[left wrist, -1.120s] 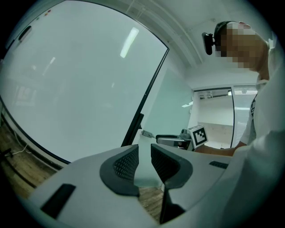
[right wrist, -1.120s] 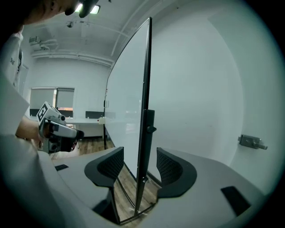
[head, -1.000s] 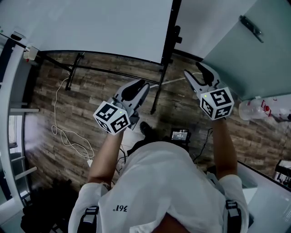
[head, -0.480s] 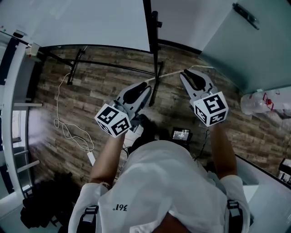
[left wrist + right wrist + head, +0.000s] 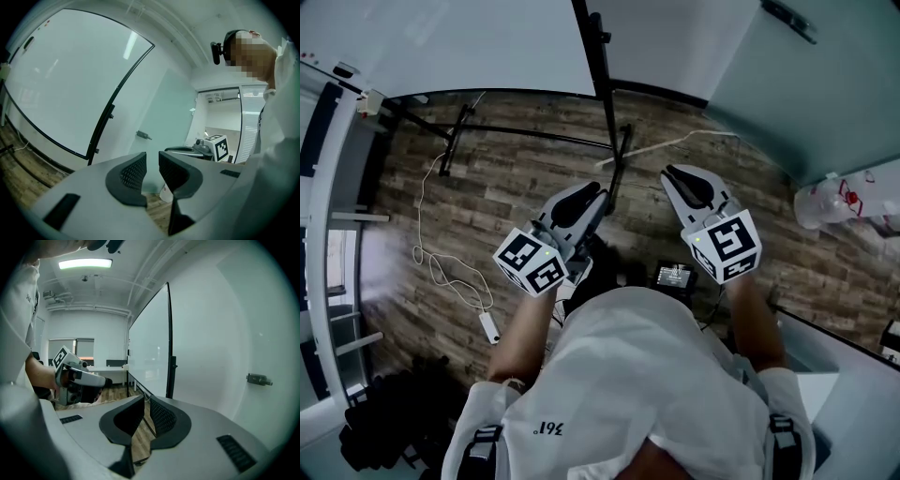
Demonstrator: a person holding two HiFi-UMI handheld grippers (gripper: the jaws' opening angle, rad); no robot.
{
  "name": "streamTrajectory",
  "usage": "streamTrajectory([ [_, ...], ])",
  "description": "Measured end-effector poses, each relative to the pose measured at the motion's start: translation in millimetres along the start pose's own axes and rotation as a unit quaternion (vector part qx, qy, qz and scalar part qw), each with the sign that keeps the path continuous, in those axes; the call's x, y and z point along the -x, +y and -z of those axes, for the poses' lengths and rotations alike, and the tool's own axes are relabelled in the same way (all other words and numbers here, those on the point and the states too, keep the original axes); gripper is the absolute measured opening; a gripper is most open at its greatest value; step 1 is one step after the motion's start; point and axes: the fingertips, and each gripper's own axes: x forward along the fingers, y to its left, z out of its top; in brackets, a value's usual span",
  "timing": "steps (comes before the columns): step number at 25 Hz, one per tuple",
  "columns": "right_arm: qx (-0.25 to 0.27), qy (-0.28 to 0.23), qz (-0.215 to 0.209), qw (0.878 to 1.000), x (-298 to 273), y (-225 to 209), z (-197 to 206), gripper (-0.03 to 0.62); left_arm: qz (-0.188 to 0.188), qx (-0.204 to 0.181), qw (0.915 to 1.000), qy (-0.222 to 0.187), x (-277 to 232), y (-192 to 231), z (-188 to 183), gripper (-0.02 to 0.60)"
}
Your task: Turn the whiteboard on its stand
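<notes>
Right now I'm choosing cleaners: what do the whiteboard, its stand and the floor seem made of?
Whiteboard: glossy white coated panel; bright reflections streak it. Stand: probably black-painted metal, slim rigid bars. Floor: matt wood-grain planks, timber or laminate unclear.

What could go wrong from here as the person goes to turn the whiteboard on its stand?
1. A loose white cable lies on the floor by the stand; it could cause a trip or snag.
2. The right gripper has just been closing its jaws on nothing, and the left gripper is empty too. With gaps this narrow, either may miss the whiteboard frame.
</notes>
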Motion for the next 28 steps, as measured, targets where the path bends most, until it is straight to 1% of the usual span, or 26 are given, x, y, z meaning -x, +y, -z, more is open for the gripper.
streamTrajectory([
  [4,-0.002,-0.008,0.004,1.000,20.5,12.4,0.5,0.055,-0.007,-0.002,1.0000,-0.005,12.8,-20.3,1.7,0.087],
  [8,-0.017,-0.006,0.006,1.000,33.8,22.5,8.4,0.055,-0.012,-0.004,0.9999,-0.011,29.6,-35.3,8.7,0.087],
  [11,-0.023,-0.005,0.012,1.000,41.4,32.5,13.5,0.055,-0.018,-0.003,0.9997,-0.014,45.9,-42.6,13.4,0.087],
  [14,-0.040,-0.004,0.019,0.999,46.8,38.8,16.0,0.054,-0.019,0.003,0.9997,-0.014,57.0,-44.5,16.9,0.087],
  [19,-0.063,-0.008,0.044,0.997,56.4,41.1,15.7,0.051,-0.006,0.009,0.9999,-0.004,63.2,-45.8,20.5,0.087],
  [24,-0.084,-0.011,0.052,0.995,55.3,51.1,11.8,0.048,0.011,0.018,0.9997,0.011,70.8,-43.6,22.2,0.087],
  [28,-0.106,-0.016,0.056,0.993,46.3,68.1,4.9,0.044,0.022,0.021,0.9994,0.019,87.9,-33.2,18.1,0.087],
])
